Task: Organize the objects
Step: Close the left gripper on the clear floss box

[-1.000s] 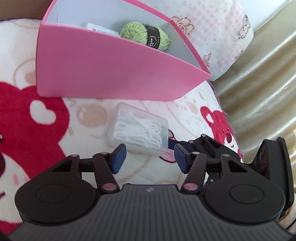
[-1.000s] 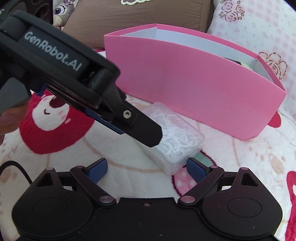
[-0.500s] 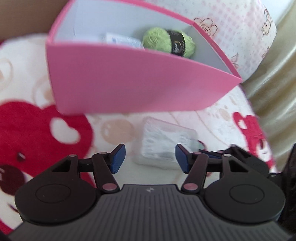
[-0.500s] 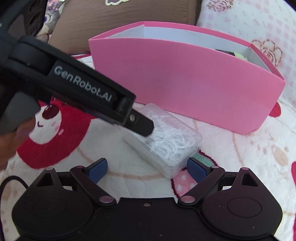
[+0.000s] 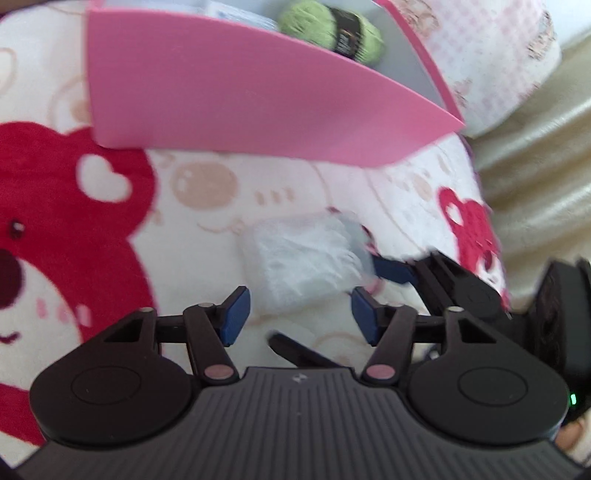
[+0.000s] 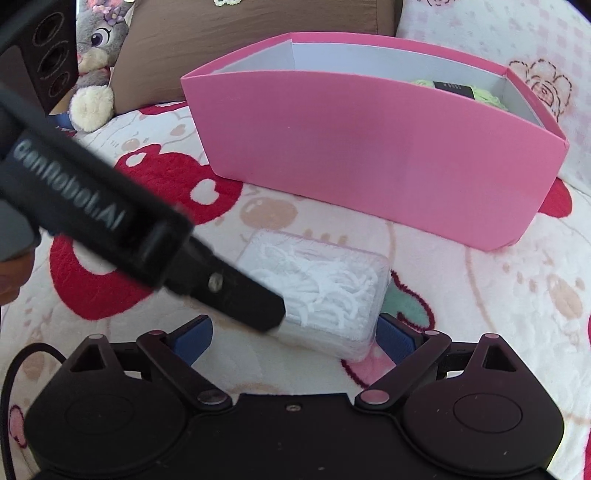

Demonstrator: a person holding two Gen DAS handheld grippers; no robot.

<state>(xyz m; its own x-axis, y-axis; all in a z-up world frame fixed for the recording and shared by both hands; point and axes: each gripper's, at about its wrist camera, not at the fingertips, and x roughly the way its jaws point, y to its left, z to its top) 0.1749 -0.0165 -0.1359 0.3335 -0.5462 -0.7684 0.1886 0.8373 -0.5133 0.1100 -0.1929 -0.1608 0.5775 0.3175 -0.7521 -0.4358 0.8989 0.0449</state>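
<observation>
Right wrist view: both tongs crowd a clear plastic case (image 6: 321, 291) lying low in the middle of the frame, in front of the pink box (image 6: 369, 158).

The right tongs (image 6: 291, 338) stand wide, their blue pads flanking the case's near end without pressing it. The left tongs (image 5: 300, 314) have just been opening and sit part open; one black finger (image 6: 236, 291) lies across the case's left edge, probably steadying it so the other tongs can close on it. The case is a hard, see-through, round-cornered rectangle packed with thin white pieces, and likely slippery. It rests on a plush blanket (image 6: 480, 295) printed with red bears. The stiff card box, grey inside, holds green yarn (image 5: 332, 33) at the upper right, so the case presumably goes there next.
</observation>
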